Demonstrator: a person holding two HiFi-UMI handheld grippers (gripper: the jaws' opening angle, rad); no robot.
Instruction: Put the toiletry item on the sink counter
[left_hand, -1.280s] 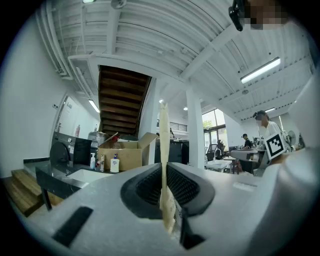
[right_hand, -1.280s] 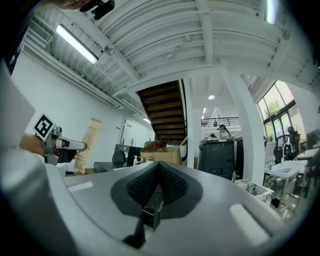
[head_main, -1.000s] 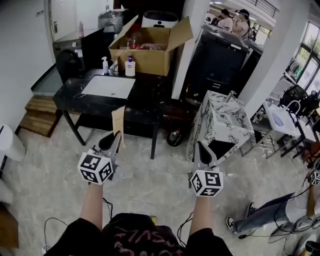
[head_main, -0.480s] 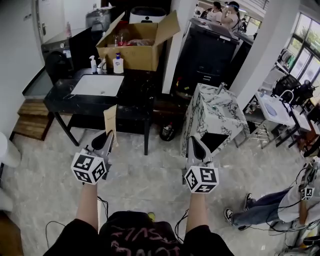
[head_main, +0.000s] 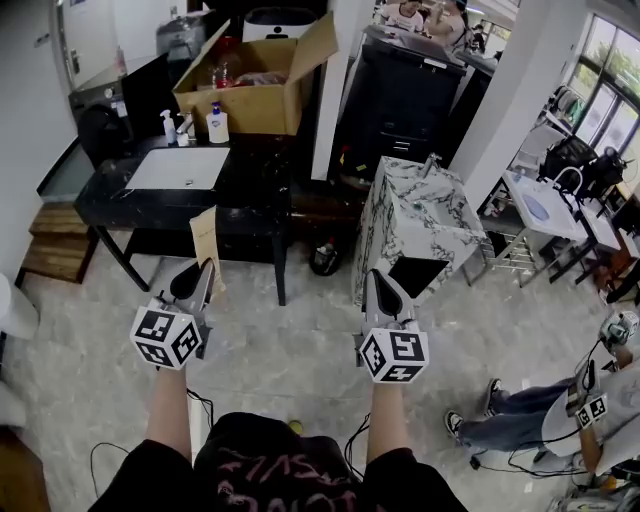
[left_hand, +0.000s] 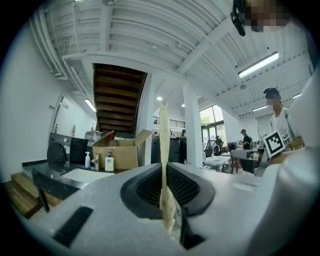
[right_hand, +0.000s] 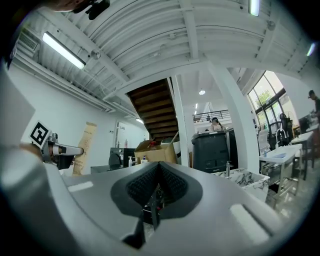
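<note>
Indoors, at far left, a black sink desk (head_main: 255, 190) with a white basin (head_main: 180, 168) stands by the wall, a spray bottle (head_main: 168, 127) and a pump bottle (head_main: 216, 124) at its back edge next to an open cardboard box (head_main: 250, 100). Nearer the camera, over the tiled floor (head_main: 290, 350) and well short of the desk, the left gripper (head_main: 198, 275) is clamped on the toiletry item (head_main: 205, 240), a flat tan packet held upright on edge between the jaws, its top rising above them. To its right and level with it, the right gripper (head_main: 375, 282) has its jaws pressed together with nothing between them. Beyond it stands a marble-patterned sink cabinet (head_main: 420, 225) with a faucet on top. At far right a person (head_main: 520, 428) sits on the floor with legs stretched out, cables trailing nearby
</note>
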